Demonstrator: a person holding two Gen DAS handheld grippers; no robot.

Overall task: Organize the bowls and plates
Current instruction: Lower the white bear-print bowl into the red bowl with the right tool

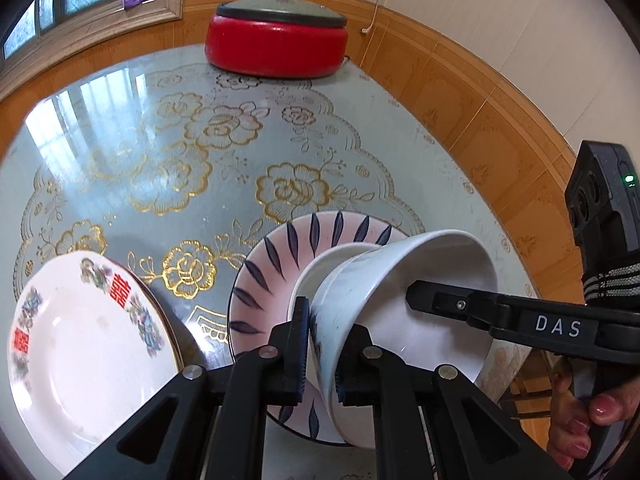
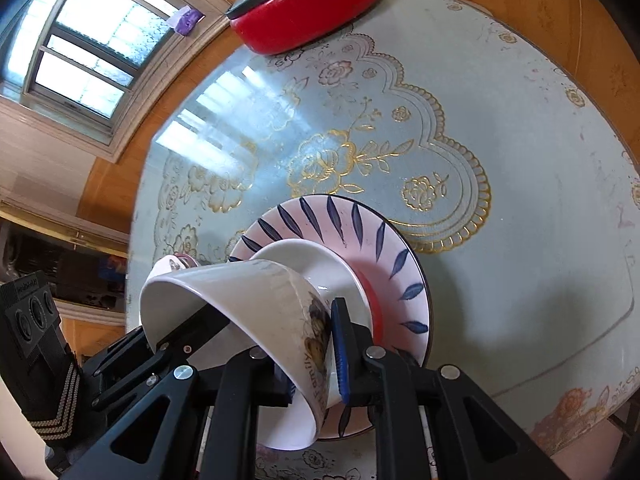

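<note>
A white bowl [image 1: 400, 300] with a printed picture is held tilted on its side by both grippers. My left gripper [image 1: 322, 352] is shut on its wall near the rim. My right gripper [image 2: 308, 356] is shut on the opposite side of its wall [image 2: 280, 304]; one right finger [image 1: 500, 316] reaches inside the bowl. Under it, a smaller white bowl [image 1: 320, 276] sits in a pink plate with dark blue leaf marks [image 1: 272, 272], also in the right wrist view [image 2: 360, 232]. A white plate with red characters [image 1: 84, 340] lies to the left.
A red electric pot with a grey lid [image 1: 276, 36] stands at the table's far edge [image 2: 304, 4]. The round table [image 1: 160, 140] has a pale blue cloth with gold flowers. A window and wood-panelled wall lie behind. The table edge runs close on the right [image 1: 520, 240].
</note>
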